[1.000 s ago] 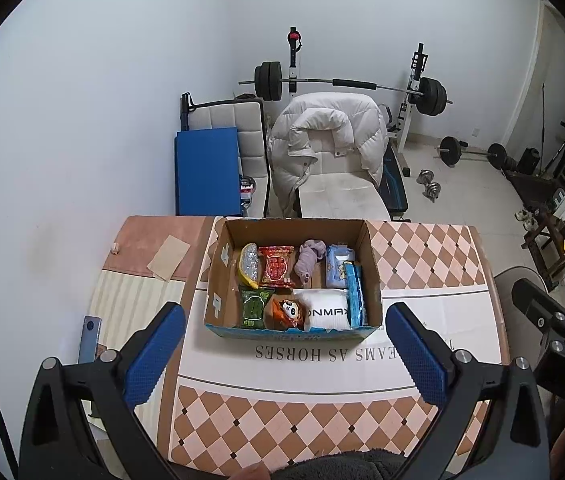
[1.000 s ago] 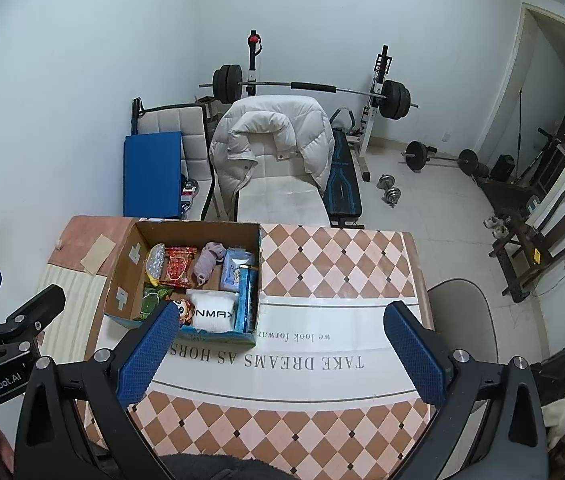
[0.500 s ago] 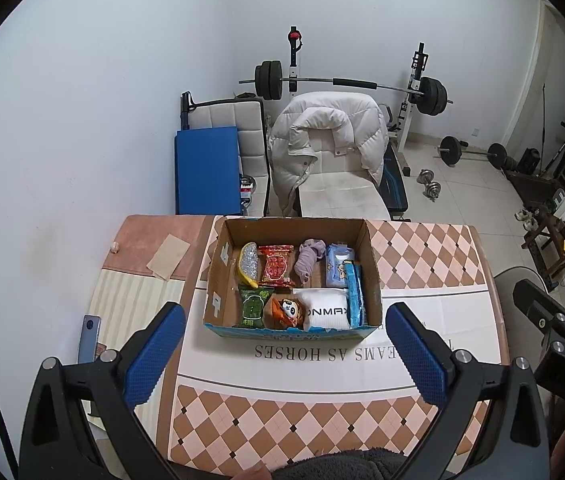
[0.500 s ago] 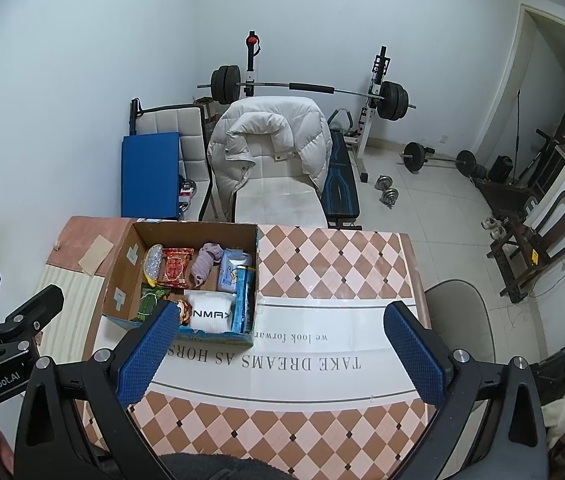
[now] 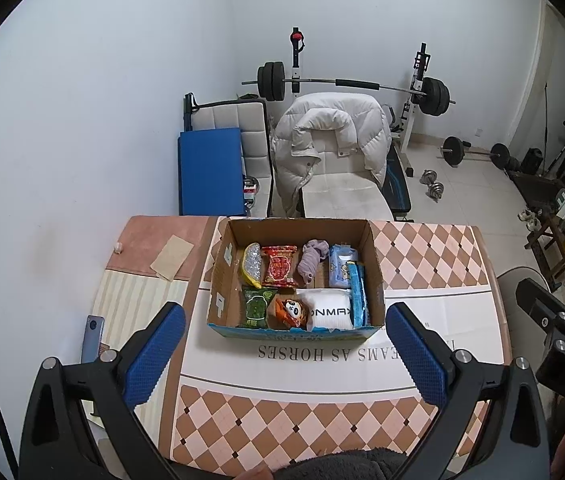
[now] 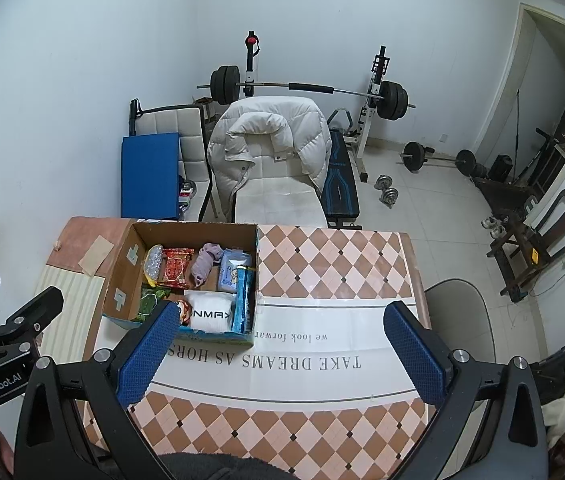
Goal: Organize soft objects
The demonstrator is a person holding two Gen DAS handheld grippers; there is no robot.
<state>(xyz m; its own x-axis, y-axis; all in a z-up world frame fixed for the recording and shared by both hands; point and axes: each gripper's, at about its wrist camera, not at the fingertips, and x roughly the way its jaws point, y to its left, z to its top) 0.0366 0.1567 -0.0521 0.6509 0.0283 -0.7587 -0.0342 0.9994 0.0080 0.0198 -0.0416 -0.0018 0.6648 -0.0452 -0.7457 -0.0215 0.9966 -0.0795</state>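
A cardboard box [image 5: 374, 252] stands on the checkered table [image 5: 434, 256]. In it lie a purple cloth [image 5: 311, 260], a white folded item with black letters [image 5: 330, 312], a red packet [image 5: 279, 266], a green packet [image 5: 255, 306], a panda toy [image 5: 292, 310], a yellow-edged pouch [image 5: 252, 264] and blue packs [image 5: 340, 266]. My left gripper [image 5: 284, 354] is open and empty, high above the table's near side. My right gripper [image 6: 282, 350] is open and empty; the box [image 6: 120, 272] lies to its left.
A phone [image 5: 92, 338] lies on the striped cloth at the table's left. Behind the table stand a chair with a white down jacket [image 5: 330, 140], a blue mat [image 5: 210, 172] and a barbell rack [image 5: 354, 84]. A grey chair [image 6: 458, 320] is right of the table.
The right gripper view has drifted slightly, so the box sits a little lower and nearer its left finger. The left gripper is still. Both stay open.
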